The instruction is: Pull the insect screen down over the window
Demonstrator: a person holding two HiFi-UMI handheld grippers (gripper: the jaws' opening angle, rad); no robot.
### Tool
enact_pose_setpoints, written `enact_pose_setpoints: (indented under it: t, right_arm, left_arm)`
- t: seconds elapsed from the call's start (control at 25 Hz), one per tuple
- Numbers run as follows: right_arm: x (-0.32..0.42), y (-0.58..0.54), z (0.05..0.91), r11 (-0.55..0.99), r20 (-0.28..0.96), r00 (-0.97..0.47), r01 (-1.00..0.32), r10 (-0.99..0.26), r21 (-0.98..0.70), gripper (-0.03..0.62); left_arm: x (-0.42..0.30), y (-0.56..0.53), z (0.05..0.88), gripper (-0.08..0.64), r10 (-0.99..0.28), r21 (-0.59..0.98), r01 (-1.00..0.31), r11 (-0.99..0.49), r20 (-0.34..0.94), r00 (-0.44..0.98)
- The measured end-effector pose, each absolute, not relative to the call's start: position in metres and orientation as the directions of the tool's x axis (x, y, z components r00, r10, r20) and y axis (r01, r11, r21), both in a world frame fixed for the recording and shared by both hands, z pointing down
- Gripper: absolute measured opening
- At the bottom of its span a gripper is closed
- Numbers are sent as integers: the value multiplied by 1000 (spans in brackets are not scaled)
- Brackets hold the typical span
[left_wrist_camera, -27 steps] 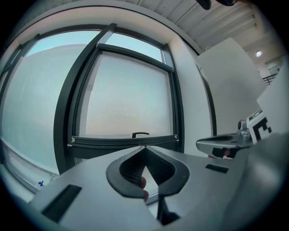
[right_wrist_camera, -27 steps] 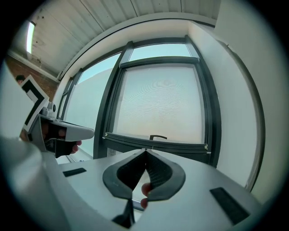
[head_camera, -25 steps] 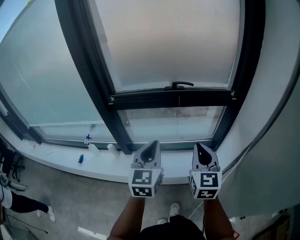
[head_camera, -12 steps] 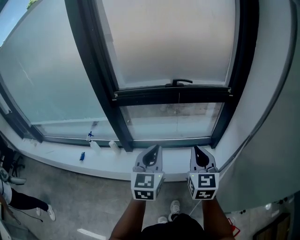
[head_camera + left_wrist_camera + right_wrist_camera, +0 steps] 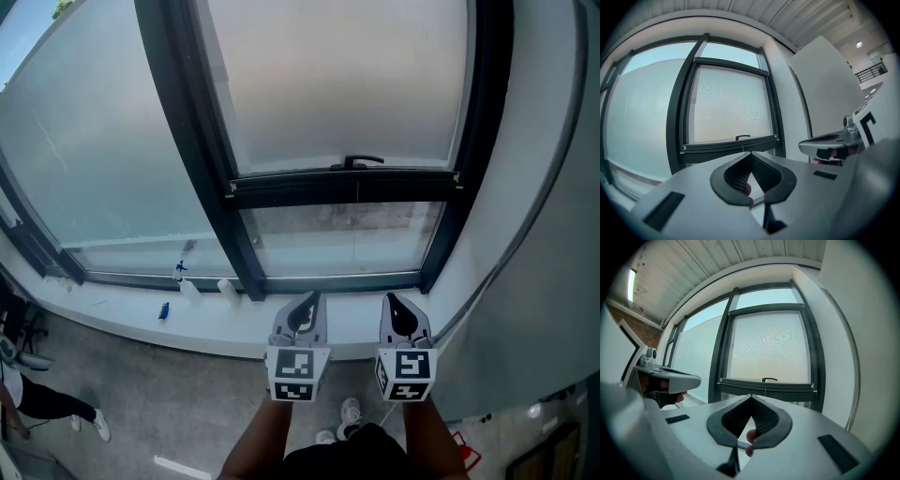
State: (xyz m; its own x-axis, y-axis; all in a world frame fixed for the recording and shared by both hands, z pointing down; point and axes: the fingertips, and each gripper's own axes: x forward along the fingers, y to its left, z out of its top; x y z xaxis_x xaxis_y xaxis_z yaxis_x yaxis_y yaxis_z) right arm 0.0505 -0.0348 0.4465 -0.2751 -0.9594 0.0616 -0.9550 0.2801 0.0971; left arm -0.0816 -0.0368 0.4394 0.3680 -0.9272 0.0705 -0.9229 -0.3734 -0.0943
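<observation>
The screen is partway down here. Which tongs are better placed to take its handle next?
Right, marginally. In the head view the handle sits a little nearer the right tongs than the left tongs. Both are shut, empty and low by the sill, so either must open and rise.

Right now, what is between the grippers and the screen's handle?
Head view shows the white sill, the dark frame rail, then uncovered glass under the handle.
</observation>
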Motion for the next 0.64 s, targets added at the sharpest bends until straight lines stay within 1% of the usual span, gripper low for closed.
enact_pose_setpoints:
  t: [0.64]
  right_arm:
    - [26, -37, 444, 301, 47, -297, -946, -954, 122, 3]
  left_arm:
    - [-97, -39, 438, 3, -931, -92, -926, -365, 69, 360]
